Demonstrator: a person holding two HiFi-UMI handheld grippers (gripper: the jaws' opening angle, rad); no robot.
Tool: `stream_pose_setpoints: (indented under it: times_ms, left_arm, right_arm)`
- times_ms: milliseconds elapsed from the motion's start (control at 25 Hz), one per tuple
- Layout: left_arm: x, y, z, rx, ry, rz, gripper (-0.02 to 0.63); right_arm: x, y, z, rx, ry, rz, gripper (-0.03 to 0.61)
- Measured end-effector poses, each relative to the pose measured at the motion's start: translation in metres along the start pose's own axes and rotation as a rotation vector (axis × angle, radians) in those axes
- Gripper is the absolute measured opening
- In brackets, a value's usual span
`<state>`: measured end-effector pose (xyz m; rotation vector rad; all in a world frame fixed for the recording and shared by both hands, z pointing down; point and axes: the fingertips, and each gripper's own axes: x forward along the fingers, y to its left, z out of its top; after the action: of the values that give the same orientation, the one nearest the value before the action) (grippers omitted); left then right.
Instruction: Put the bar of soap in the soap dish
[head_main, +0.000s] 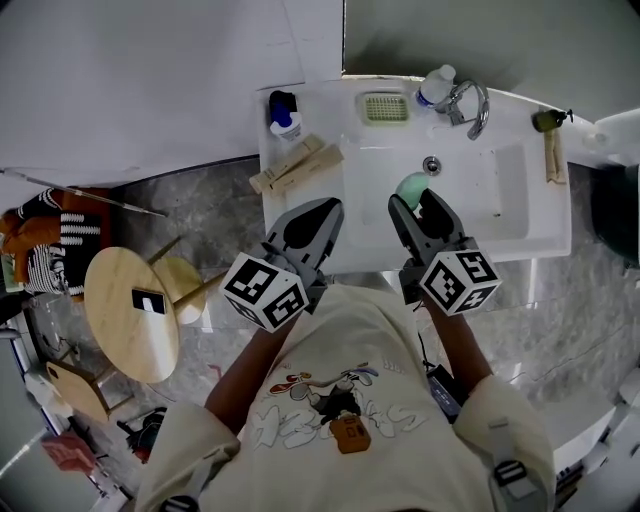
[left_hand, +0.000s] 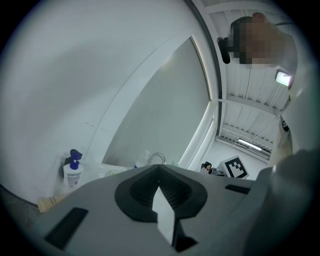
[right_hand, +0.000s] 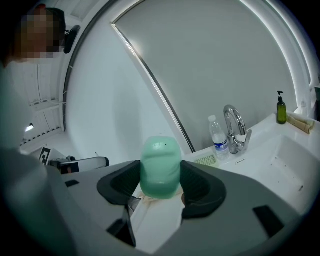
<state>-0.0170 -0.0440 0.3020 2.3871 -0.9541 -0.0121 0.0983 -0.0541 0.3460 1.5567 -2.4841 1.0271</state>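
A pale green bar of soap (head_main: 410, 185) stands upright between the jaws of my right gripper (head_main: 414, 198), which is shut on it, held over the front of the white basin (head_main: 510, 190). The right gripper view shows the same soap (right_hand: 160, 162) clamped at the tips of the right gripper (right_hand: 161, 176). The ribbed green soap dish (head_main: 386, 108) lies on the sink's back ledge, left of the tap; it also shows as the soap dish (right_hand: 206, 160) beyond the soap. My left gripper (head_main: 322, 212) hovers over the counter's left part, shut and holding nothing; the left gripper (left_hand: 159, 175) points upward.
A chrome tap (head_main: 470, 105) and a water bottle (head_main: 436, 85) stand right of the dish. A blue spray bottle (head_main: 284, 115) and wooden pieces (head_main: 296, 165) lie on the left counter. A dark pump bottle (head_main: 548, 120) stands far right. A round wooden stool (head_main: 130, 310) is on the floor.
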Motion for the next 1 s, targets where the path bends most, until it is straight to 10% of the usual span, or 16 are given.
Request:
stream_pose_setpoints:
  times_ms: [1000]
  left_arm:
    - [0.037, 0.05, -0.018, -0.033, 0.063, 0.021, 0.009]
  right_arm:
    - [0.045, -0.044, 0.025, -0.282, 0.098, -0.064, 0.26]
